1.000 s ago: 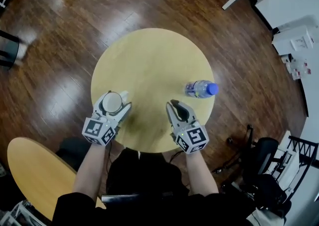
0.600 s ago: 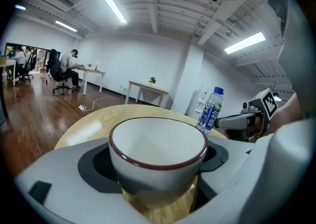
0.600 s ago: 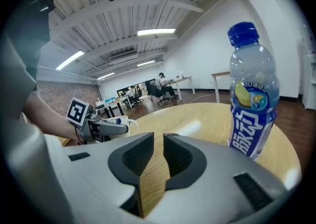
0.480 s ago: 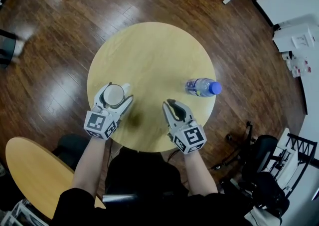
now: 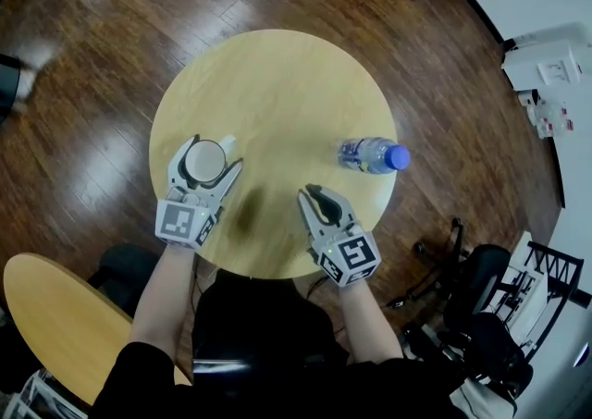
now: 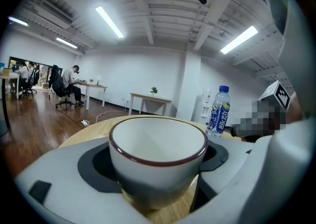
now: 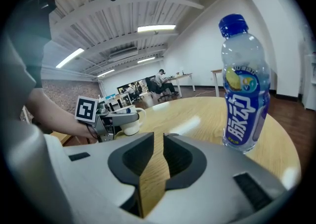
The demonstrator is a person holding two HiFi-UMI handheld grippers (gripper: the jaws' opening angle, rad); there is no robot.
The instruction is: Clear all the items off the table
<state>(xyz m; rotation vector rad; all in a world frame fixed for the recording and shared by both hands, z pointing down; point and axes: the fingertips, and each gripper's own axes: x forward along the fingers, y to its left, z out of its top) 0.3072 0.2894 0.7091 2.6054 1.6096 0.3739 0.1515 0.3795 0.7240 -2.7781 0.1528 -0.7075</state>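
A round, light wooden table (image 5: 277,84) stands on a dark wooden plank floor (image 5: 111,56) and fills the centre of the head view. A white cup (image 5: 205,160) with a dark red rim sits at the lower left of the tabletop; contact with the surface cannot be confirmed. A clear bottle (image 5: 370,154) with a blue cap stands upright near the right edge, well apart from the cup.

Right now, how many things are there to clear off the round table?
2. A white cup is gripped in the left gripper over the table's left side; a blue-capped drink bottle stands near its right edge, beyond the right gripper. Nothing else shows.
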